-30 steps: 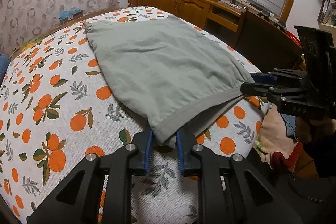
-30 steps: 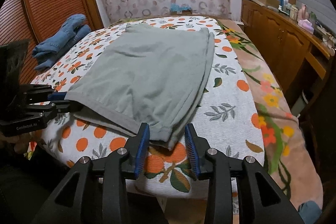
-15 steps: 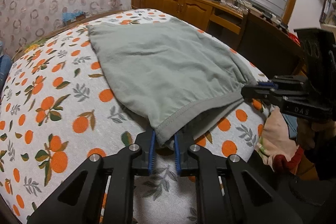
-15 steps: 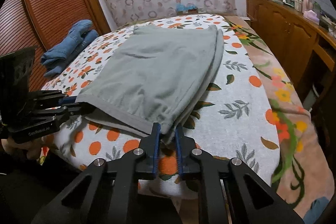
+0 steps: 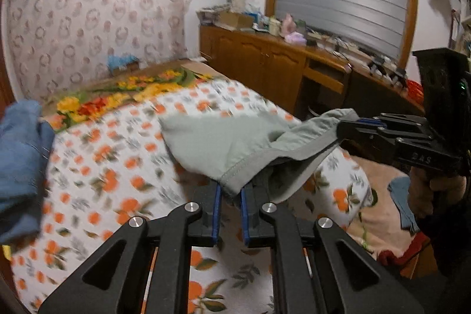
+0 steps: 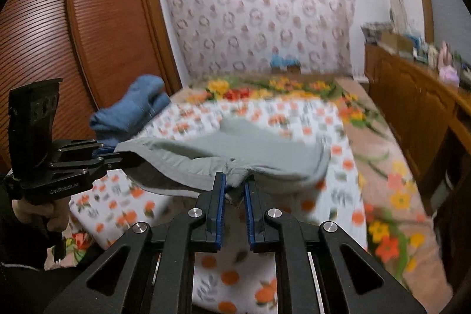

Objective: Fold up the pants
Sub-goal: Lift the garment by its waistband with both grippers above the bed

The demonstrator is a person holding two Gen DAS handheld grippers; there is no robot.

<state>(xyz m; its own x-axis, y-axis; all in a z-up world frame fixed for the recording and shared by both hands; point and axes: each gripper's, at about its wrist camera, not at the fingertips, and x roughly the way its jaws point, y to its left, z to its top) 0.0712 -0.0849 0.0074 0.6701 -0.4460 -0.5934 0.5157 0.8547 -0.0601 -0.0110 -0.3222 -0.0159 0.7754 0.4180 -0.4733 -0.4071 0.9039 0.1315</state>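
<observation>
The grey-green pants [image 5: 223, 143] lie on the orange-print bed, with their near hem lifted off it. My left gripper [image 5: 230, 197] is shut on one hem corner. My right gripper [image 6: 234, 192] is shut on the other hem corner. The pants [image 6: 235, 146] hang slack between the two grippers. The right gripper also shows in the left wrist view [image 5: 353, 127], and the left gripper shows in the right wrist view [image 6: 117, 155]. The far part of the pants still rests on the bed.
The bed [image 5: 117, 167] has an orange-print sheet. Folded blue jeans [image 6: 132, 108] lie at its left side, also showing in the left wrist view [image 5: 20, 167]. A wooden cabinet [image 5: 265, 64] with clutter runs along the right. A wooden wardrobe [image 6: 73, 49] stands on the left.
Both grippers closed on the hem corners, then lifted them off the bed and moved them forward toward the headboard. The pants now sag between the grippers.
</observation>
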